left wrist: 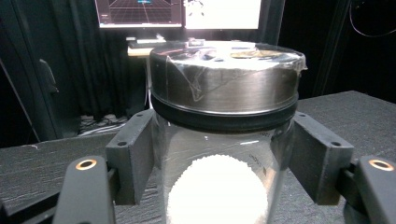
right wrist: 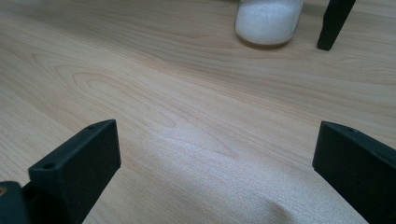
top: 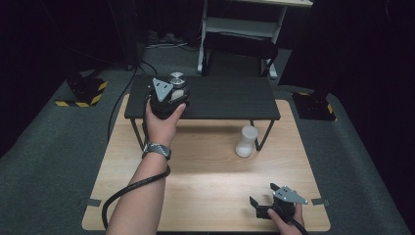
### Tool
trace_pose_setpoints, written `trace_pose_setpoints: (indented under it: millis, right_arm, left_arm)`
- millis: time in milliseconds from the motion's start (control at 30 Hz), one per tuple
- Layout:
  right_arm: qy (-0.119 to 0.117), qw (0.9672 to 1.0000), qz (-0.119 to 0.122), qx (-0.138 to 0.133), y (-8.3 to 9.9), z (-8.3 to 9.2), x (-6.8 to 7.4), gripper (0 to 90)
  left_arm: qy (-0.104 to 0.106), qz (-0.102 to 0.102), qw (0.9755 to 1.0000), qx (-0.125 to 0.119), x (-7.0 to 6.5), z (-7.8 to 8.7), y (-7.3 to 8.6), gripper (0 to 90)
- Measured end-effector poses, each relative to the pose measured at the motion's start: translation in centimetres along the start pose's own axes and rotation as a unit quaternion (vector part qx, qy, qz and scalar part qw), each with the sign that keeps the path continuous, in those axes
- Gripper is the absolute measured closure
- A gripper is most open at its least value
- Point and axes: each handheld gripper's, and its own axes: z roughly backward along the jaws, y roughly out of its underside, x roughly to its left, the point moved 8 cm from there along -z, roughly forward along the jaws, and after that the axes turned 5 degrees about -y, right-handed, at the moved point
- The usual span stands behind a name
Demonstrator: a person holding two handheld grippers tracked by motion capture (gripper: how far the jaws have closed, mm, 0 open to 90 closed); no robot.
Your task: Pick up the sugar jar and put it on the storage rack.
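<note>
The jar (left wrist: 224, 154) sits between my left claw's (left wrist: 224, 163) two flat black pads, which press on its clear, round glass wall from both sides. A mound of fine white grains shows through the glass low down. Its lid (left wrist: 224, 81) is a broad disc of brushed metal with crinkled clear film over the top and a black ring beneath. In the high view the jar (top: 176, 84) stands on the black shelf (top: 225, 100), toward its left end, with my left claw (top: 169, 95) gripping it from the near side. The shelf top has a rough, matte, woven look and rests on thin black legs over the pale wood-grain surface (top: 205, 181).

Under the shelf's right half stands a second container (top: 246, 141), rounded and frosted white, also full of white grains. At the near right edge of the surface my right claw (top: 264, 198) hangs wide open, its blocky black pads well apart with bare wood between them.
</note>
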Motion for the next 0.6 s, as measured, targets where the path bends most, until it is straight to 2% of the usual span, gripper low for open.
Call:
trace_pose_setpoints:
  millis: [333, 600]
  right_arm:
    - [0.000, 1.0000, 0.002, 0.000, 0.01, 0.01, 0.05, 0.8]
    - [0.000, 1.0000, 0.002, 0.002, -0.02, 0.00, 0.08, 0.8]
  left_arm:
    - [-0.001, 0.001, 1.0000, 0.002, -0.03, 0.06, 0.00, 29.9]
    - [-0.001, 0.010, 1.0000, 0.002, 0.48, 0.46, 0.33, 20.3]
